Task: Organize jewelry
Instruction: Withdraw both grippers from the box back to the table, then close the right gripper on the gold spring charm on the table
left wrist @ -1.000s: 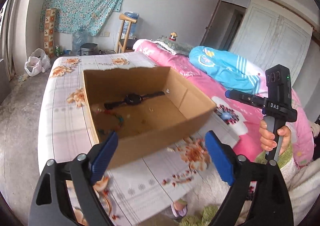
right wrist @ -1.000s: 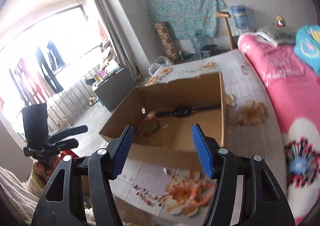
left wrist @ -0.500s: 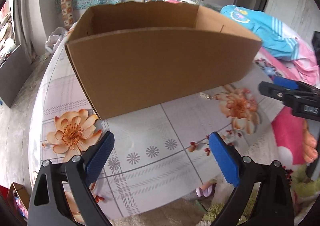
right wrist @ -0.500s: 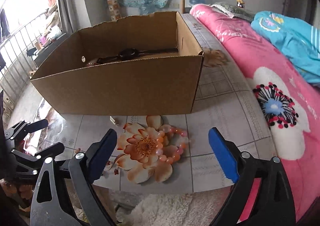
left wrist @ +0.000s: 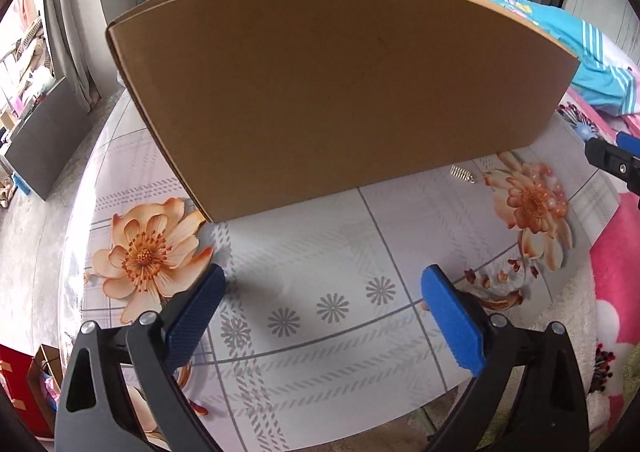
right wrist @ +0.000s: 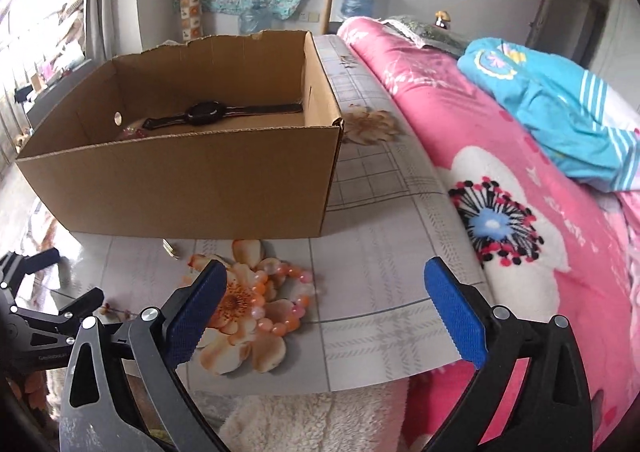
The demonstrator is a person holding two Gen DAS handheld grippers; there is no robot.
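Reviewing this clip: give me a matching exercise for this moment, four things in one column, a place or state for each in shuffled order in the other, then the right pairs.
Things:
1. black watch
2. bead bracelet
3. small metal spring
4. blue garment

Places or states:
A. on the pink bedding
B. on the tablecloth over a printed flower, outside the box
C. lying flat inside the cardboard box
D. on the tablecloth close to the foot of the box's front wall

Pairs: 1-C, 2-B, 3-D, 4-A
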